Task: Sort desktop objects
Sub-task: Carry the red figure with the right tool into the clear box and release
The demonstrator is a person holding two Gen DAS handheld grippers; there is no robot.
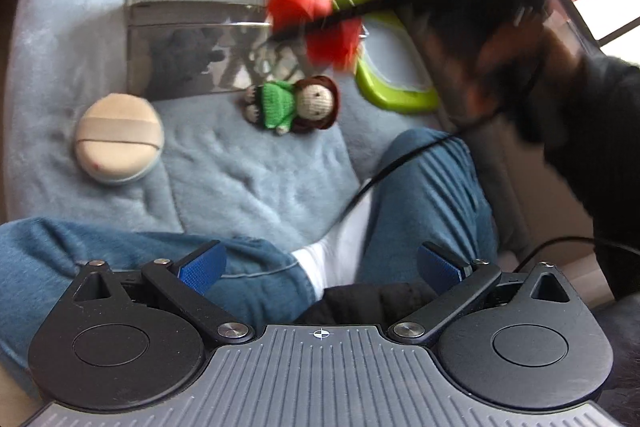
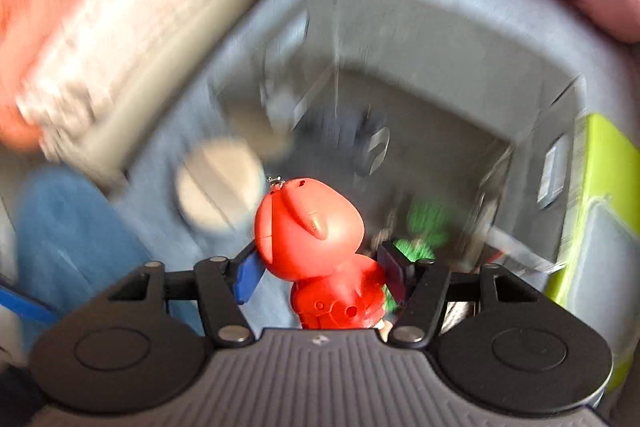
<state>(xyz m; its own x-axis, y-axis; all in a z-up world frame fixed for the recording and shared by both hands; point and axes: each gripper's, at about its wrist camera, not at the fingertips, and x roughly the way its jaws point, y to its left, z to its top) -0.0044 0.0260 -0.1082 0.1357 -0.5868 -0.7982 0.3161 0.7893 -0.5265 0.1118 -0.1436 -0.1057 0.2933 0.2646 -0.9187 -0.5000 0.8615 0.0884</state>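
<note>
a: surroundings?
b: clear box [image 1: 208, 7] on blue blanket [image 1: 240, 179]; powder puff [image 1: 119, 141] and knitted doll [image 1: 294, 103] beside it, green tray [image 1: 394, 83] behind.
a: toy?
b: red toy [image 2: 316, 251] clamped in right gripper [image 2: 320, 273] fingers, lifted, head pointing away.
a: left gripper [image 1: 320, 265]?
b: wide apart, nothing held.
</note>
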